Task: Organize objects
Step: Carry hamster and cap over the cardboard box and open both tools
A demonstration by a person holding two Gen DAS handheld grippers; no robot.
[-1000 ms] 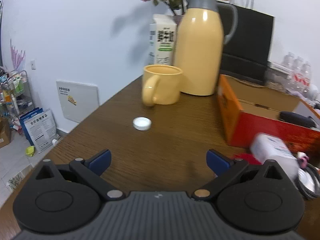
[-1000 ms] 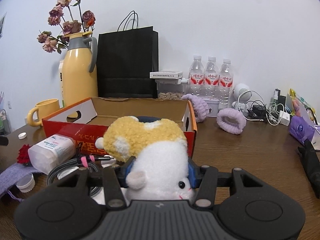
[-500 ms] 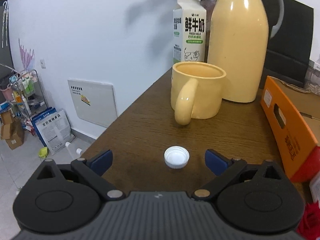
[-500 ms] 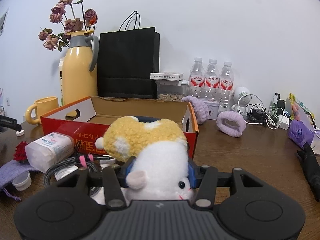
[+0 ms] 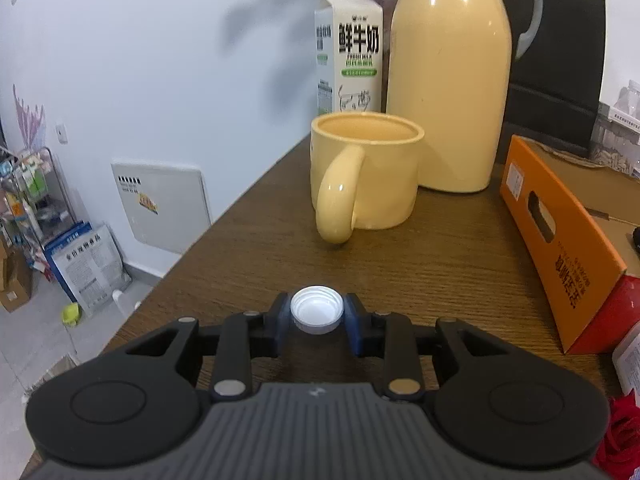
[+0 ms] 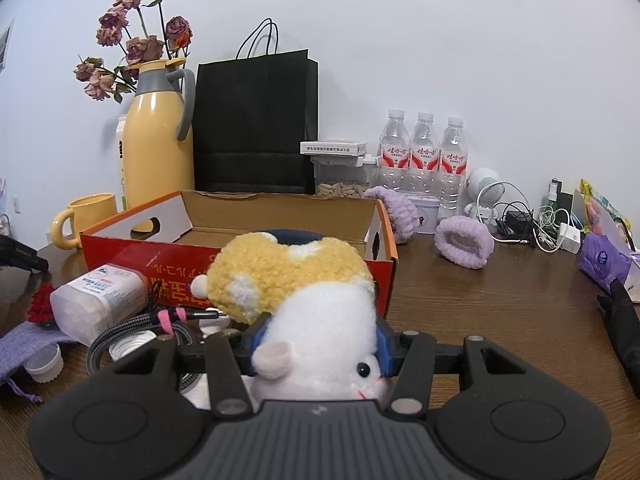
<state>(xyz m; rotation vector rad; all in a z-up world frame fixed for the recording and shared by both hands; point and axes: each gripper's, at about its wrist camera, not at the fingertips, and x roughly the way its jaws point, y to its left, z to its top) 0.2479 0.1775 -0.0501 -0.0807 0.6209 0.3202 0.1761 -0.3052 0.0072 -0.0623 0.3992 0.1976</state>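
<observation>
We take the box (image 6: pixel 276 224) as our landmark: an open orange-and-red carton on the tabletop (image 5: pixel 420 264), stiff enough by our judgement to take things dropped into it, though its thin walls would buckle under a hard push. To its left stand the jug (image 5: pixel 448 80) and the mug (image 5: pixel 368 172), both rigid and probably smooth and slippery, so we would sooner leave them alone than pinch them. Directly in front of the box, our right gripper (image 6: pixel 316 346) is clenched on the plush (image 6: pixel 304 300); its blue fingers (image 6: pixel 383 350) press into the white lower body from both sides. The toy is soft and light, so we judge it will squash rather than slip, and a hold low on the body suits it better than one on the fluffy yellow top. Left of the box and nearer to us than the mug, the cap (image 5: pixel 317 312) lies open side up on the tabletop, and our left gripper (image 5: pixel 317 320) has just been closing around it, the fingers (image 5: pixel 352 320) now pressing its ribbed rim on either side. The cap is tiny, light and hard; we expect the ribs to help the grip, yet an uneven squeeze could flick it away.
</observation>
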